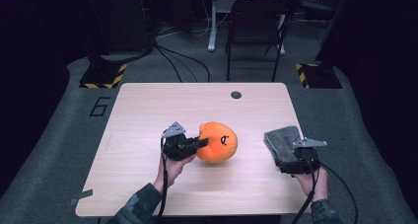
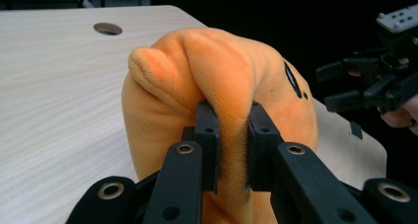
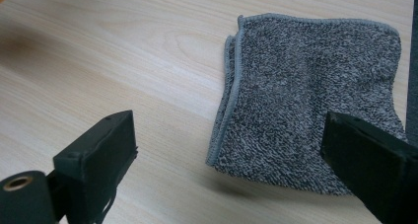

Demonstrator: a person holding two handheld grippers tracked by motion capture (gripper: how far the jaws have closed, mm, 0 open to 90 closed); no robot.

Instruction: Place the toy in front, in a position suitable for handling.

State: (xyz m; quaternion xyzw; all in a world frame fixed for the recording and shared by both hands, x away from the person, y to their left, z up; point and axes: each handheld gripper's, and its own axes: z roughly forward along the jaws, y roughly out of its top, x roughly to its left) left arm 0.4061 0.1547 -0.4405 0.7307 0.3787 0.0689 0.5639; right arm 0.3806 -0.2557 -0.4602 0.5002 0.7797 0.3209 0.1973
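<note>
Two tongs: left tongs [image 2: 231,135] pinch a fold of the orange plush [image 1: 217,142]; it sits just right of them. Right tongs [image 3: 231,160] gape over the grey towel [image 3: 305,100] on the table [image 1: 148,110].

table [image 1: 148,110]: light wood | on it: grey cloth [image 1: 282,141], orange plush [image 1: 219,144]

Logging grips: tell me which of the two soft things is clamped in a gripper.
The orange plush toy, pinched by the left gripper. The grey folded cloth lies flat and untouched before the right gripper's open jaws.

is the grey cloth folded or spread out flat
Folded. The grey cloth lies on the table as a compact square, and two stitched edges run stacked, one over the other, along its left side in the right gripper view.
</note>
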